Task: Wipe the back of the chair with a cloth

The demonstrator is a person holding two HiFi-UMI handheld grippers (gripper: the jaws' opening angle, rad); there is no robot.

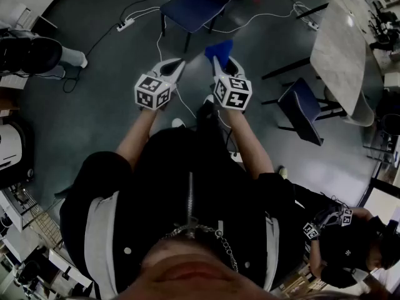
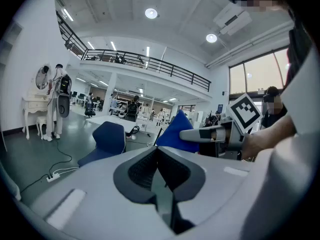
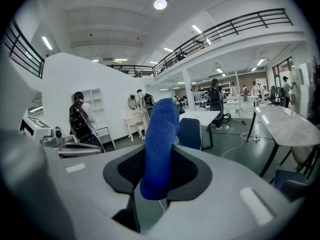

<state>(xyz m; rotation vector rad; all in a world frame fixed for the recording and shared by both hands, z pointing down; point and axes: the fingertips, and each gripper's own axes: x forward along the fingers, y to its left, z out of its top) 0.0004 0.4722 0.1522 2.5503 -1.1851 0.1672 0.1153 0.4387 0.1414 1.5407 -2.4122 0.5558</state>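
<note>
The right gripper [image 1: 222, 64] has its fingers clamped on the blue cloth [image 1: 219, 47], which stands up and forward out of them. The left gripper [image 1: 174, 66] is just beside it, with its fingers together on nothing. The chair [image 1: 199, 4] stands straight ahead, apart from both grippers. Open floor [image 1: 112, 74] lies between, and the right gripper seems a little nearer.

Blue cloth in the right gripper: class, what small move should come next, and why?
Probably carry the right gripper forward toward the blue chair. Its jaws are shut on the blue cloth, which is held clear of the chair's back, so wiping cannot start yet.
</note>
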